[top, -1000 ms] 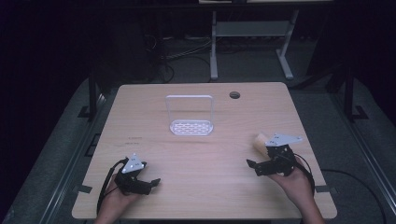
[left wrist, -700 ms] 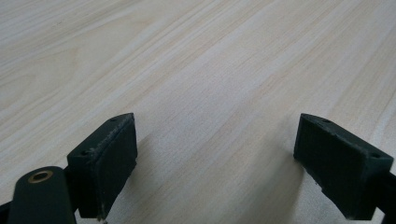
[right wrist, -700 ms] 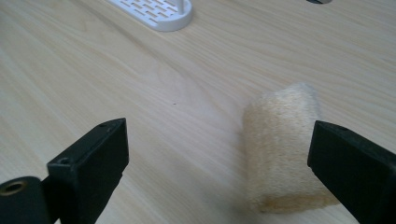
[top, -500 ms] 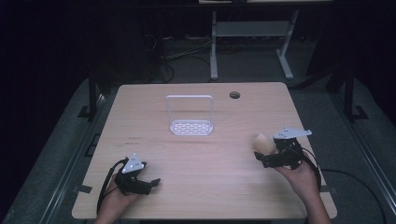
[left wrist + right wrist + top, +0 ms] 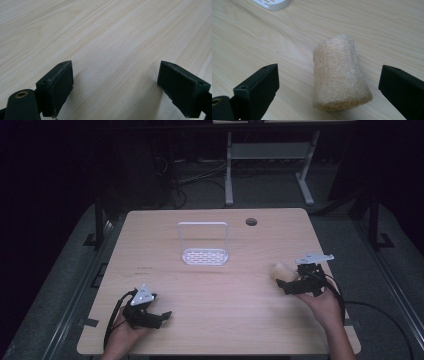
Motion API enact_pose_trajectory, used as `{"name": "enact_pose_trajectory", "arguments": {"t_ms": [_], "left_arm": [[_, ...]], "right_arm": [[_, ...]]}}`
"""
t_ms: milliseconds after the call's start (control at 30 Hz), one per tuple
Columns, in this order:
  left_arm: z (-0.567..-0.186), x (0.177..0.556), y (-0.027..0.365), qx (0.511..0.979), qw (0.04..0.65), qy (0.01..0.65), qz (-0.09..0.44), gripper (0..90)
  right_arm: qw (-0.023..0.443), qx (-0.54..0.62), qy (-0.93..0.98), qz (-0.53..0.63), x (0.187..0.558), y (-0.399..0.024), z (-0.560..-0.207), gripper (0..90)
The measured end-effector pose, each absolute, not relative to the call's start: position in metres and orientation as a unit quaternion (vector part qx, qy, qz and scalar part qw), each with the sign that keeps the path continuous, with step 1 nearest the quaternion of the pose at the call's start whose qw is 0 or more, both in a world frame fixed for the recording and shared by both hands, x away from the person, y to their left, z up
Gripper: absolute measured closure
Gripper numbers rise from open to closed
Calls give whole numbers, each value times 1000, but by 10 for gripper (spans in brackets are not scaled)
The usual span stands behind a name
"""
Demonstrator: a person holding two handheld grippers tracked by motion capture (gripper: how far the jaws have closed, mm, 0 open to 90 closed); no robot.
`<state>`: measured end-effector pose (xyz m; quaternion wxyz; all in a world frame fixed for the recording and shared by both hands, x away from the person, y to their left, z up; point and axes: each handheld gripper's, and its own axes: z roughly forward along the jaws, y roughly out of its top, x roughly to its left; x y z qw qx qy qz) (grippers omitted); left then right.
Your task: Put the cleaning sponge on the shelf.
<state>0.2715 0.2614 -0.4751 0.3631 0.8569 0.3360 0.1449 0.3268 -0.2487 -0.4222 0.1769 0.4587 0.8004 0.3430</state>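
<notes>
**Loofah piece lies between spread jaws; white rack stands bare**

A pale wooden tabletop [image 5: 215, 320] carries three things. At its far middle stands a white rack [image 5: 204, 245]: an upright rounded frame on a slotted oval base, with nothing visible on the base or within the frame. Near the far edge, to the right of the rack, a small dark round hole [image 5: 251, 222] is set in the wood.

On the right side lies a tan, fibrous loofah piece [image 5: 340, 73], a short cylinder resting on its side on the wood. The right gripper [image 5: 289, 282] is held just beside it; in the right gripper view its jaws are spread wide, one on each side of the loofah and neither touching it. A corner of the rack's slotted base shows at the top of that view.

The left gripper [image 5: 157, 317] sits at the near left of the tabletop, well apart from the rack and the loofah. Its jaws are also spread wide, with bare wood between them.
</notes>
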Motion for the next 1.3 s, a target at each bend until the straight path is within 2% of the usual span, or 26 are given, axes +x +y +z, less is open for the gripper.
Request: {"name": "enact_pose_trajectory", "arguments": {"t_ms": [767, 867, 1167, 1200, 1300], "left_arm": [[-475, 272, 261, 857, 363, 336, 145, 127], [-475, 272, 261, 857, 363, 336, 145, 127], [-475, 272, 261, 857, 363, 336, 145, 127], [-475, 272, 261, 857, 363, 336, 145, 127], [-475, 272, 261, 857, 363, 336, 145, 127]], "right_arm": [[152, 473, 812, 305, 344, -254, -451, 60], [147, 471, 812, 311, 344, -257, -455, 128], [142, 472, 812, 312, 345, -258, -455, 165], [140, 469, 814, 312, 345, -258, -455, 218], [142, 466, 816, 310, 345, -258, -455, 255]]}}
